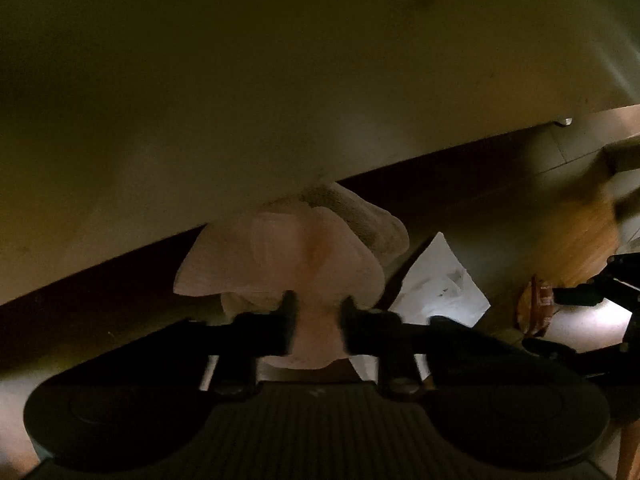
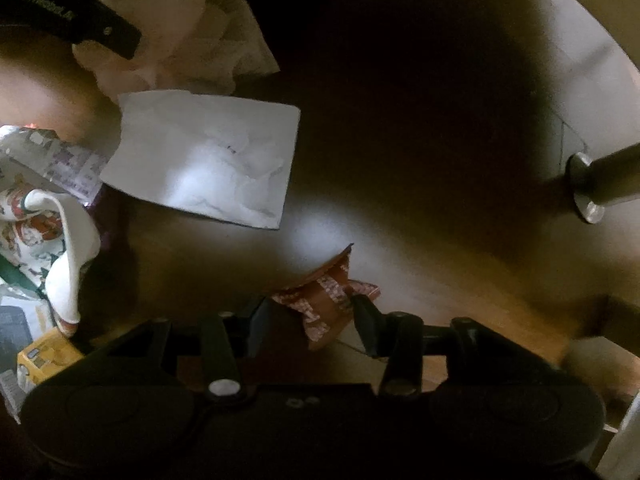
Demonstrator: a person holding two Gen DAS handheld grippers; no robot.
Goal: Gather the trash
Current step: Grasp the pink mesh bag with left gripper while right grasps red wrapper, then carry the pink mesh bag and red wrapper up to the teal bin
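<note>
My left gripper (image 1: 317,322) is shut on a crumpled pale pink tissue (image 1: 280,258), held just in front of a large pale panel. The same tissue (image 2: 180,24) shows at the top left of the right wrist view, with the left gripper's black finger across it. My right gripper (image 2: 310,320) is shut on a crumpled reddish-brown patterned wrapper (image 2: 324,300), just above the floor. That wrapper (image 1: 534,308) and the right gripper also show at the right of the left wrist view. A white sheet of paper (image 2: 204,156) lies flat on the floor between the two; it also shows in the left wrist view (image 1: 440,280).
A pale panel (image 1: 240,80) fills the upper left wrist view, with a dark gap under it. A pile of printed wrappers and cloth (image 2: 36,216) and a yellow box (image 2: 44,356) lie at the left. A metal furniture leg with a round foot (image 2: 588,188) stands at the right.
</note>
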